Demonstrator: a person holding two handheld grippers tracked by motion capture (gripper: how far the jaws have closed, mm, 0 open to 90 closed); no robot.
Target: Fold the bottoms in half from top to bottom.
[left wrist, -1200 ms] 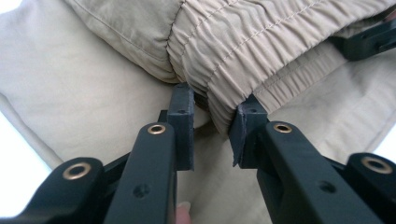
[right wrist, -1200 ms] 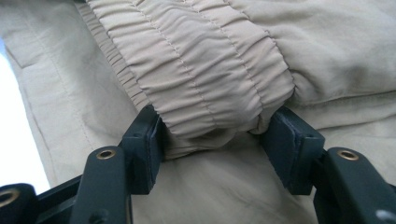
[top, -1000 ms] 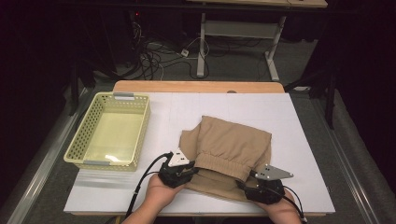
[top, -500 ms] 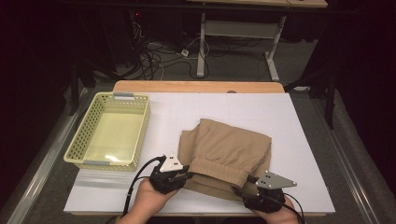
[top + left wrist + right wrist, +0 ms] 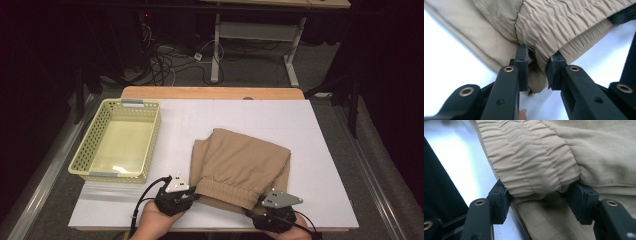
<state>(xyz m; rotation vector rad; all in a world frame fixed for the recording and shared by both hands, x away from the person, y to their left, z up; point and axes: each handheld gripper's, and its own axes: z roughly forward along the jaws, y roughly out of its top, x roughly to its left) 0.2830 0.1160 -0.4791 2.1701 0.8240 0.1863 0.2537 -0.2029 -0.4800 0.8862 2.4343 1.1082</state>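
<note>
Two grippers are clamped on the elastic waistband of folded tan trousers [image 5: 240, 167] at the table's near edge: left gripper [image 5: 192, 196] at 7 o'clock, right gripper [image 5: 256, 209] at 5 o'clock. The waistband runs between them; the legs are folded away toward 12 o'clock.

Lab: dark room, floor cables [image 5: 165, 62]

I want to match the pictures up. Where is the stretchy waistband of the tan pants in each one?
High view: waistband, bottom centre, near table edge.
Left gripper view: waistband, upper right.
Right gripper view: waistband, centre, upper half.
Shared landmark: white table.
</note>
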